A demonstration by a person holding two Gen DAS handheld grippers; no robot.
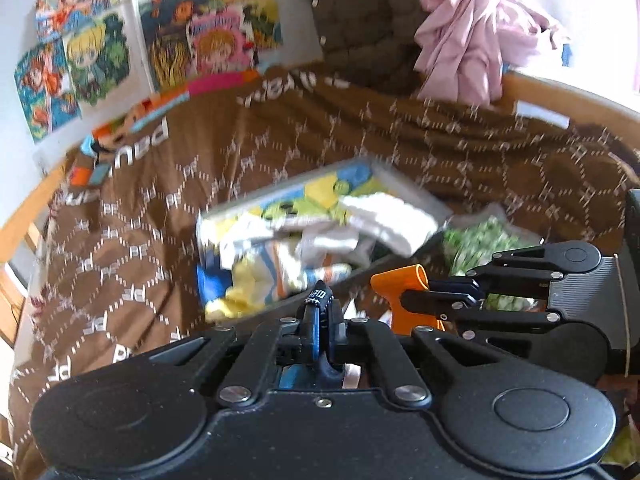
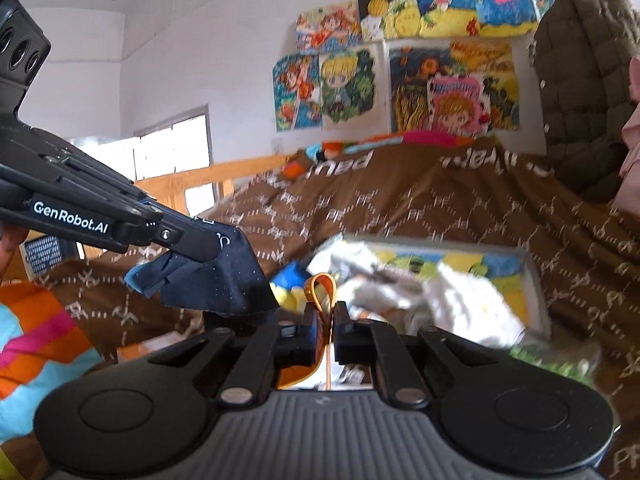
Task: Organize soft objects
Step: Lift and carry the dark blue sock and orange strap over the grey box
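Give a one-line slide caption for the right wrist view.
Right gripper pinches an orange item; left gripper holds dark blue cloth above the brown bedspread.

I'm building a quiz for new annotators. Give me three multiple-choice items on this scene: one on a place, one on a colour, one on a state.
1. Where is the box of soft items?
A. on the brown blanket
B. on a shelf
C. on the floor

2. What colour is the cloth in the left gripper?
A. pink
B. dark navy
C. green

3. How is the right gripper?
A. wide open
B. shut on an orange piece
C. out of view

Answers:
1 A, the box sits on the brown blanket.
2 B, the left gripper pinches a dark navy cloth.
3 B, the right gripper fingers clamp the orange piece.
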